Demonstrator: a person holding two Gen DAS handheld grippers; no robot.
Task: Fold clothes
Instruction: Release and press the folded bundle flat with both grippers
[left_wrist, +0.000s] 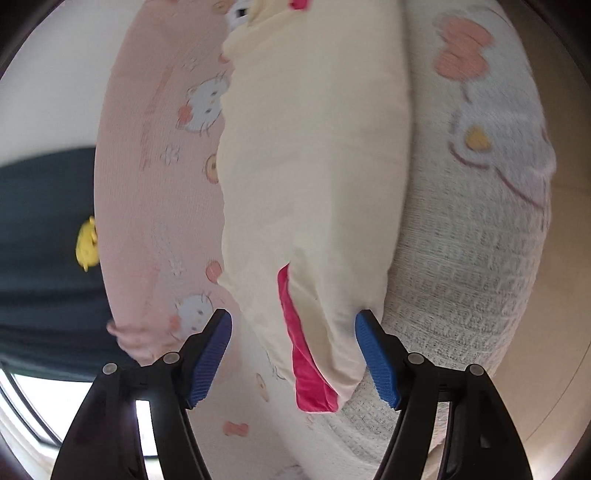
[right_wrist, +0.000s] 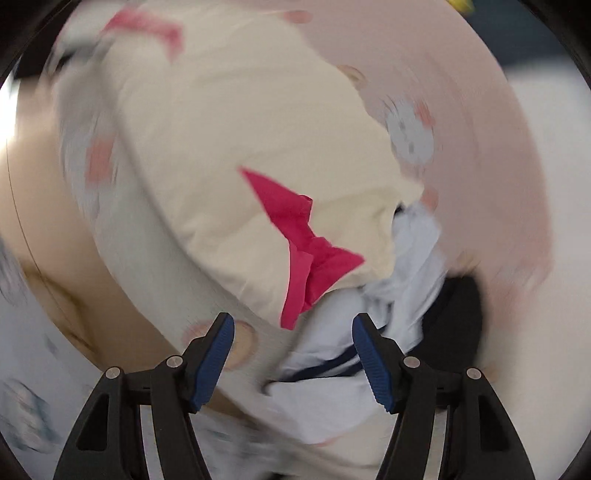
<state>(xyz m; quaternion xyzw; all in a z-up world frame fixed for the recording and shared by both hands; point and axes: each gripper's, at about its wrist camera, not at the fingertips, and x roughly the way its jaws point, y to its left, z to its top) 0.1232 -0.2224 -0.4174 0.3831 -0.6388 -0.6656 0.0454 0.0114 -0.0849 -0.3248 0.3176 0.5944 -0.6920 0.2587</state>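
Cloth of pale cream cotton with a bright pink lining, folded into a long narrow bundle, lies on top of a pink blanket printed with white cartoon cats and beside a white waffle-knit blanket with a pink bow picture. I judge the cream garment light, soft and limp; it will sag and unfold if lifted by one point only. Its lower end, where the pink lining shows, looks like the best place for a hold, with both layers pinched together.

In the left wrist view the left claw stands open, its blue pads on either side of this lower end without pressing it. In the blurred right wrist view the right claw is open too and holds nothing; a crumpled light blue garment with a dark stripe lies just beyond its jaws, touching the cream cloth.
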